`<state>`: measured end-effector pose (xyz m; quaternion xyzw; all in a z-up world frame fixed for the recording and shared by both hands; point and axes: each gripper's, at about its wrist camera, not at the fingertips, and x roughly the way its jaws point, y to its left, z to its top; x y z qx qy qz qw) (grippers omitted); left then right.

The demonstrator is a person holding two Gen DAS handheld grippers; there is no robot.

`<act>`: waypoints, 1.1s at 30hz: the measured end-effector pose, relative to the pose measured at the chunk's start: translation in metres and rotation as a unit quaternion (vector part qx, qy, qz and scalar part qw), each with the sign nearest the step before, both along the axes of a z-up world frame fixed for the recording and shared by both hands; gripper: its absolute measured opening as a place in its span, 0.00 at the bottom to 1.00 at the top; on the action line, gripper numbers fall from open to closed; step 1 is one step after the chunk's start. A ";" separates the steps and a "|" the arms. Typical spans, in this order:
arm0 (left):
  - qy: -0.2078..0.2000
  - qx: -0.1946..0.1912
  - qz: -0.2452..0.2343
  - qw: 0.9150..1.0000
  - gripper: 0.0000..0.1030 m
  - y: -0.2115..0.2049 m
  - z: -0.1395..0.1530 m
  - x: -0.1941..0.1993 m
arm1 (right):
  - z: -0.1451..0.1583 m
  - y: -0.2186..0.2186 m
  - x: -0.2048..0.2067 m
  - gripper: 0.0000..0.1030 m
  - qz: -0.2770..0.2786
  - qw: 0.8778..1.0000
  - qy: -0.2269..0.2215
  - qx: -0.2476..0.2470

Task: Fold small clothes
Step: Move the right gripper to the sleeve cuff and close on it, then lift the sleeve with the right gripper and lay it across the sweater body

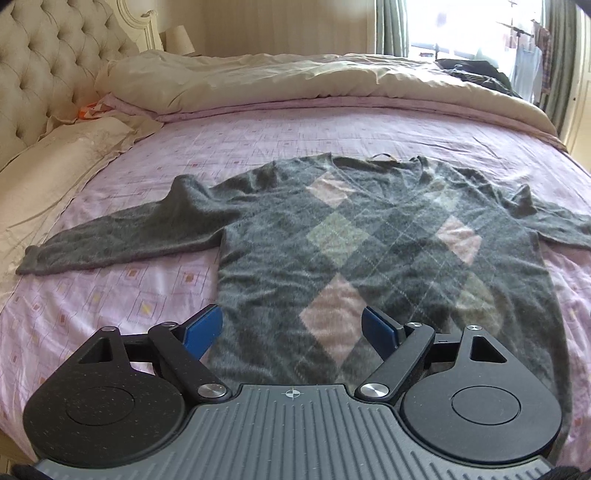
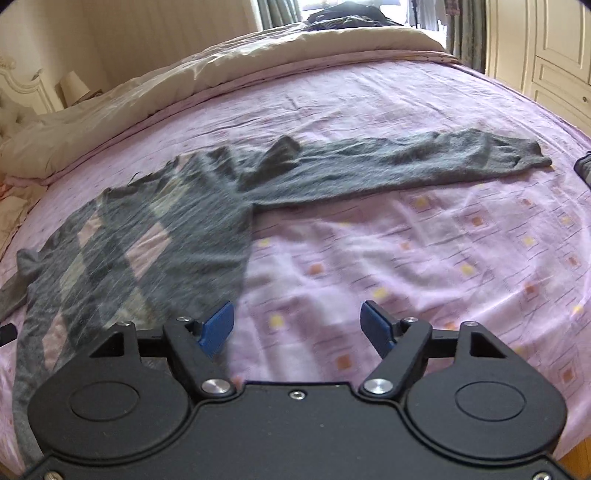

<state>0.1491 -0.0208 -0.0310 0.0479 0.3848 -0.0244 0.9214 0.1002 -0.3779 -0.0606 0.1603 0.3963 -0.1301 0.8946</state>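
A grey sweater (image 1: 369,236) with pink and pale diamond patches lies flat, front up, on the pink bedsheet (image 1: 147,295), both sleeves spread sideways. My left gripper (image 1: 291,328) hovers over the sweater's lower hem, open, its blue pads (image 1: 205,330) apart with only cloth beneath them. In the right wrist view the same sweater (image 2: 166,236) lies at left, its right sleeve (image 2: 406,166) stretched toward the bed's edge. My right gripper (image 2: 297,325) is open above bare sheet just right of the sweater's side edge, holding nothing.
A cream duvet (image 1: 277,77) is bunched along the far side of the bed, with a tufted headboard (image 1: 40,66) and a pillow (image 1: 55,173) at left. Dark clothes (image 2: 347,14) lie by the window. A white wardrobe (image 2: 554,55) stands at right.
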 end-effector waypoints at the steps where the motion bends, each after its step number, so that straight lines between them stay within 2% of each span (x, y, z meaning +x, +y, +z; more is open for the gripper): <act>1: -0.007 -0.004 -0.004 1.000 0.79 -0.002 -0.002 0.007 | -0.002 -0.011 0.004 0.74 -0.010 1.000 -0.002 -0.008; 5: -0.045 -0.012 -0.008 0.999 0.79 -0.009 -0.010 0.031 | -0.005 -0.062 0.014 0.74 -0.058 0.998 -0.015 -0.030; 8: -0.064 -0.009 -0.007 0.998 0.79 -0.014 -0.016 0.047 | -0.009 -0.107 0.017 0.74 -0.097 0.995 -0.035 -0.012; 16: -0.055 0.013 -0.015 0.998 0.79 -0.023 -0.051 0.071 | -0.030 -0.206 0.026 0.73 -0.199 0.979 -0.042 0.022; 20: -0.032 0.018 -0.008 0.999 0.80 -0.021 -0.074 0.075 | -0.046 -0.238 0.030 0.65 -0.235 0.968 -0.057 0.072; 23: -0.058 -0.008 -0.007 0.998 0.80 -0.014 -0.082 0.067 | -0.058 -0.254 0.032 0.64 -0.259 0.957 -0.079 0.100; 27: -0.072 -0.022 -0.009 0.997 0.83 -0.011 -0.084 0.065 | -0.062 -0.268 0.036 0.63 -0.282 0.946 -0.108 0.120; 28: -0.072 -0.025 -0.010 0.997 0.84 -0.010 -0.085 0.065 | -0.062 -0.271 0.037 0.60 -0.286 0.944 -0.110 0.121; 30: -0.075 -0.028 -0.011 0.997 0.87 -0.011 -0.087 0.065 | -0.063 -0.275 0.040 0.45 -0.291 0.943 -0.107 0.122; 31: -0.075 -0.027 -0.012 0.997 0.88 -0.012 -0.087 0.065 | -0.064 -0.278 0.041 0.14 -0.288 0.943 -0.106 0.129; 33: -0.071 -0.025 -0.014 0.997 0.92 -0.014 -0.089 0.066 | -0.061 -0.278 0.040 0.11 -0.296 0.941 -0.102 0.127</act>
